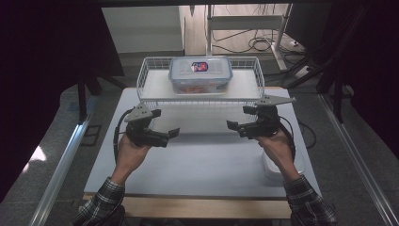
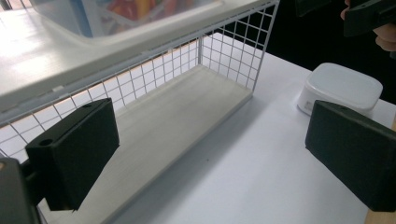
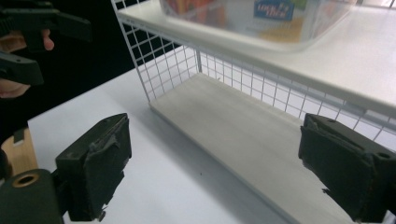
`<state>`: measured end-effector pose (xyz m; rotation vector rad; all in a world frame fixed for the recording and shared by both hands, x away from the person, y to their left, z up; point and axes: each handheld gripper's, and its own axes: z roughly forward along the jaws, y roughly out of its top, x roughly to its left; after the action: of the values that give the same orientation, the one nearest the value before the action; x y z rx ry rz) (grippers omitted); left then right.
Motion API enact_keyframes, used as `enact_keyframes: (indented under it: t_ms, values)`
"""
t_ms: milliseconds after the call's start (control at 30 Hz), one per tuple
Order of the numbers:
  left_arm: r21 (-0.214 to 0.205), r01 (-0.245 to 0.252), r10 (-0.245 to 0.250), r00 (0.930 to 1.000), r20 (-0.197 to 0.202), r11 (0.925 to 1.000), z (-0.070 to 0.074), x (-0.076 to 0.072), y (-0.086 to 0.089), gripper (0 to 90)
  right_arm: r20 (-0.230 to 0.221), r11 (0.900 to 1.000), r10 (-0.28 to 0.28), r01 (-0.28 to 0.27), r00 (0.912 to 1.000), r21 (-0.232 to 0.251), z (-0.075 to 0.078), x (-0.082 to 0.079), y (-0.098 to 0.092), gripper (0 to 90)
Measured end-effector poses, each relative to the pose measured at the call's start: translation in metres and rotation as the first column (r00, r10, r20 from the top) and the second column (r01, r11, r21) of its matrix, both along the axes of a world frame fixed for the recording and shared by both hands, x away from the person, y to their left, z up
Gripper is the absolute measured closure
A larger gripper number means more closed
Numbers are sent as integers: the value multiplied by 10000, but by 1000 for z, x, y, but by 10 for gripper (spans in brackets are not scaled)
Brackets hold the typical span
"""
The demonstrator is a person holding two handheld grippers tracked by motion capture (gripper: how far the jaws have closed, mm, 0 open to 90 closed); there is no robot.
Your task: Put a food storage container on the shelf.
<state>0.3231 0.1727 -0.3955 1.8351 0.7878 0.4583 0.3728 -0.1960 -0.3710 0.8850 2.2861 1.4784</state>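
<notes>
Before the wire shelf, your left gripper and right gripper gape empty, so reach up and clamp the food box from both ends.

Dim overall, with black surroundings left and right of the white table. Brightest on that tabletop, lit from above; soft shadow just before the wire rack. Blown-out glare on the rack's upper shelf in the left gripper view. Close jaws soft, container above blurred.
</notes>
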Motion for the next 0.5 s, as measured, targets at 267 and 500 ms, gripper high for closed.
enact_keyframes:
  t_ms: [267,500]
  values:
    - [89,106,-106,9999,9,9999,-17,-17,-2,16,126,9998,147,-145,9998,-129,-13,-17,-6,60]
    - [235,84,-85,9999,72,9997,-28,-28,-4,20,61,9996,74,-72,10000,-278,-24,-27,-12,62]
